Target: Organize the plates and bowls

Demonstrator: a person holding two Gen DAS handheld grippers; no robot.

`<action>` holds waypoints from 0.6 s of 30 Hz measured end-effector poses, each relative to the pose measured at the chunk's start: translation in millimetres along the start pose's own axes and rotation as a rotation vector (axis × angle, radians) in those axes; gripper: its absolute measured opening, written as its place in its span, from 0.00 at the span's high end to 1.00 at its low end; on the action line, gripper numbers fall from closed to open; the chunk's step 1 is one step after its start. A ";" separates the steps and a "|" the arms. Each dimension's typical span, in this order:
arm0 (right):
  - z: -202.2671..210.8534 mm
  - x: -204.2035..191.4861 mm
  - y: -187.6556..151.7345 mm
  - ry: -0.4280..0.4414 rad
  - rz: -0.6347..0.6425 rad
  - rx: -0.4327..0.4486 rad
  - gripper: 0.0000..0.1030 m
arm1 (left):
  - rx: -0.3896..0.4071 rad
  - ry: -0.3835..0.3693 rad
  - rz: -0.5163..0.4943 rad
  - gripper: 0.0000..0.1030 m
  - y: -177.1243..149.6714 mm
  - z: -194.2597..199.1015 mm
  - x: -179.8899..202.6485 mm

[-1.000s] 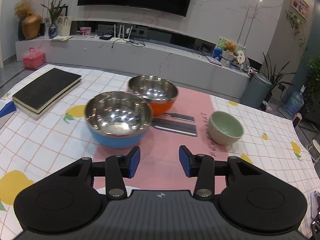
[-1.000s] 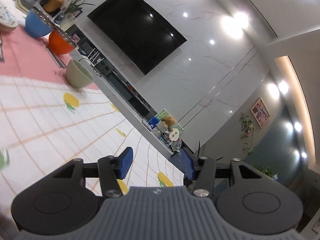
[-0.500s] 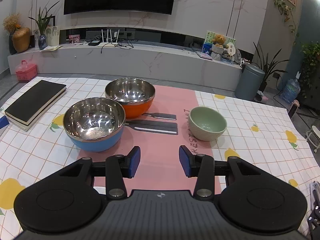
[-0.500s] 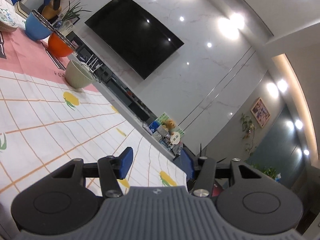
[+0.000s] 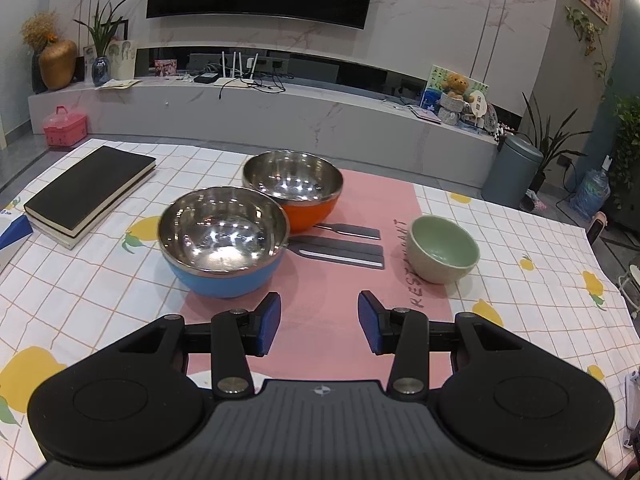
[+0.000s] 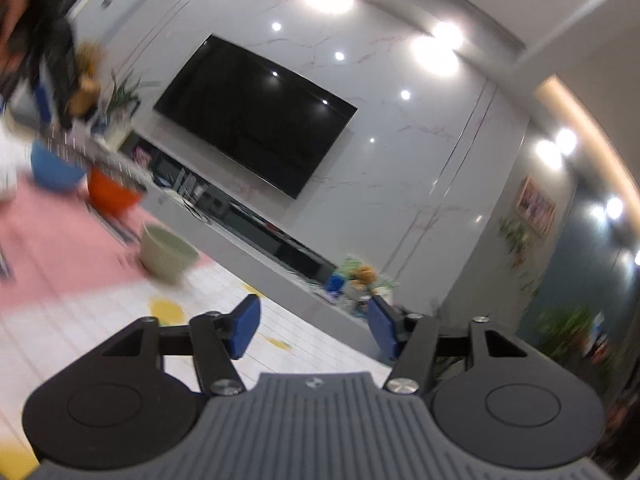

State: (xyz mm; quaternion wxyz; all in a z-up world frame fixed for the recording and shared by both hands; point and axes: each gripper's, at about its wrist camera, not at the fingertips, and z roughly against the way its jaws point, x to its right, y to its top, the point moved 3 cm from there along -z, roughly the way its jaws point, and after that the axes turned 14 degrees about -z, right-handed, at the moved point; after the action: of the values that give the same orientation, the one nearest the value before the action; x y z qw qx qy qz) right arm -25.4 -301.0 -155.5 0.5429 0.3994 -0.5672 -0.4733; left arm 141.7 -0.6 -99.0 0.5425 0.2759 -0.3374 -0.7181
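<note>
The blue bowl [image 5: 224, 250] is the largest of the three: steel-lined, with a bright mirror inside and a coloured outer shell. It sits on the pink mat [image 5: 320, 320] near the middle of the counter [image 5: 532, 304], its far rim touching or just beside the orange bowl [image 5: 294, 194], which is built the same way and lies toward the far edge. Both look stiff, fairly light for their size and slick on the polished steel; the thin rolled rim seems the best place to pinch, one pad inside and one outside.

The green bowl [image 5: 445, 249] is smallest, standing apart at the mat's right border. It looks ceramic: matte, thick-walled, heavier for its size, and likely to chip if knocked against steel. Its rim is thicker, so a wider pinch would be needed.

The left gripper [image 5: 319, 326] hovers over the mat's near part, pads parted and holding nothing. The right gripper [image 6: 314, 326] is tilted up toward the wall, blurred, likewise spread and empty, with the bowls off to its left.
</note>
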 end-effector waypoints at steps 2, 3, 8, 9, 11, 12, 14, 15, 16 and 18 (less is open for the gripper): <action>-13.8 -11.8 11.6 0.038 -0.088 -0.039 0.41 | 0.009 0.003 0.009 0.51 0.4 1.5 -9.7; -21.5 -17.4 16.3 0.063 -0.136 -0.067 0.41 | 0.014 0.004 0.014 0.51 0.9 2.1 -14.9; -69.1 -48.5 36.3 0.164 -0.425 -0.272 0.45 | 0.046 0.035 0.070 0.48 2.7 3.1 -50.1; -79.0 -55.1 39.5 0.185 -0.489 -0.317 0.47 | 0.051 0.044 0.089 0.48 2.9 2.5 -59.0; -98.3 -72.6 43.3 0.234 -0.601 -0.397 0.49 | 0.052 0.053 0.132 0.47 3.4 -0.1 -77.2; -108.4 -82.4 46.3 0.256 -0.642 -0.433 0.49 | 0.049 0.052 0.155 0.47 4.0 -2.3 -85.9; -126.8 -104.4 52.9 0.300 -0.707 -0.494 0.50 | 0.035 0.045 0.190 0.47 4.7 -9.1 -101.1; -136.0 -116.3 56.6 0.321 -0.729 -0.519 0.50 | 0.026 0.043 0.201 0.47 5.2 -12.8 -107.2; -145.5 -128.5 60.9 0.341 -0.750 -0.545 0.50 | 0.023 0.046 0.210 0.47 5.8 -15.7 -112.9; -162.5 -152.1 68.4 0.370 -0.773 -0.598 0.50 | 0.018 0.057 0.220 0.47 6.5 -21.6 -123.0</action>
State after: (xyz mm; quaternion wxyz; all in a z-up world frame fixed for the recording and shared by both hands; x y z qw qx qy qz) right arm 154.2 -154.8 -131.4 0.5102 0.4840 -0.1130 -0.7019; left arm 193.9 113.0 -103.6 0.6248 0.2627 -0.3564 -0.6431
